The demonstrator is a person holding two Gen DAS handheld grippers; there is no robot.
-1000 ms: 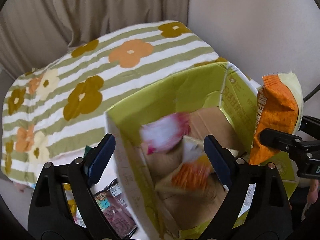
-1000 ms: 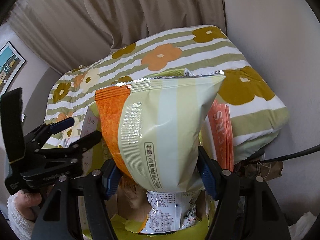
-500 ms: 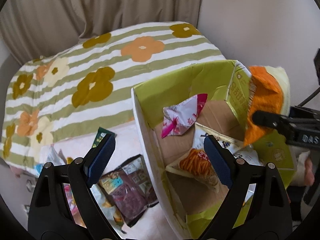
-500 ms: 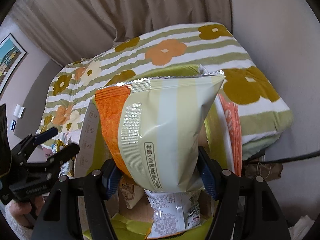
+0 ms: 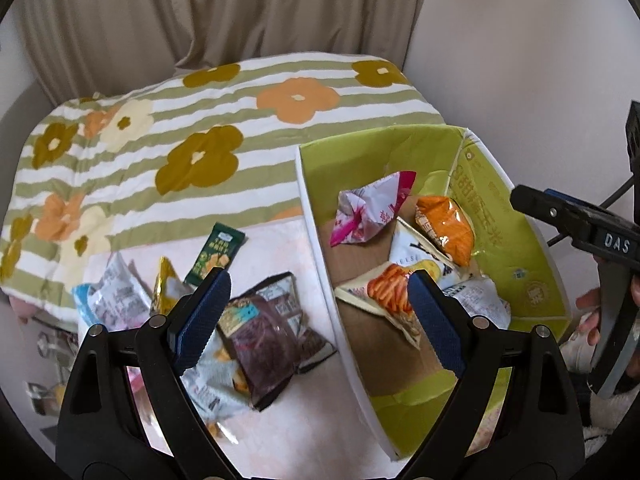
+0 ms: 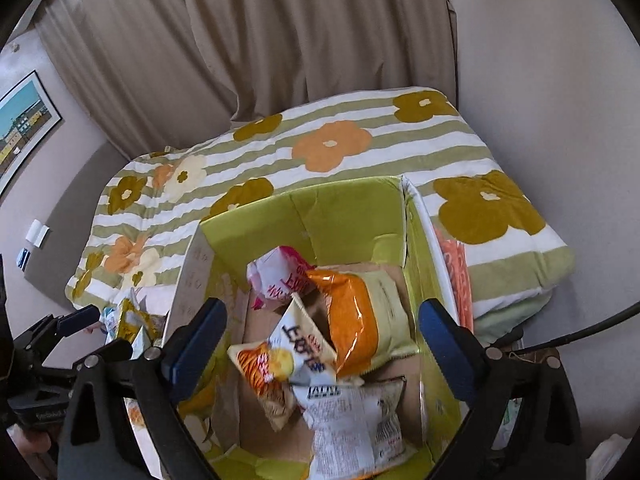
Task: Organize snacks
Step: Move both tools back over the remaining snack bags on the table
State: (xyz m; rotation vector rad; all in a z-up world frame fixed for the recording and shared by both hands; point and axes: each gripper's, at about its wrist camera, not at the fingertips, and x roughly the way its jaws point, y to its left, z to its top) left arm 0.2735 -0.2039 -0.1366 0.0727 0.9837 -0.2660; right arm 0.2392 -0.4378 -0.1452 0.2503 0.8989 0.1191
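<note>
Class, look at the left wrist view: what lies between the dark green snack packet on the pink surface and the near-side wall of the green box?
In the left wrist view, only bare pink surface separates the dark green packet from the box wall; the brown packet lies nearer the camera.

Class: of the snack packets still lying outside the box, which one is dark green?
The slim dark green packet, lying nearest the striped quilt; the others are brown, gold or pale.

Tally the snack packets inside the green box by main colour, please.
Pink and white: 1, the pink packet
Orange and pale green: 1, the orange bag
Mostly white: 2, the orange-stick packet and the text-covered packet
Total in the green box: 4
</note>
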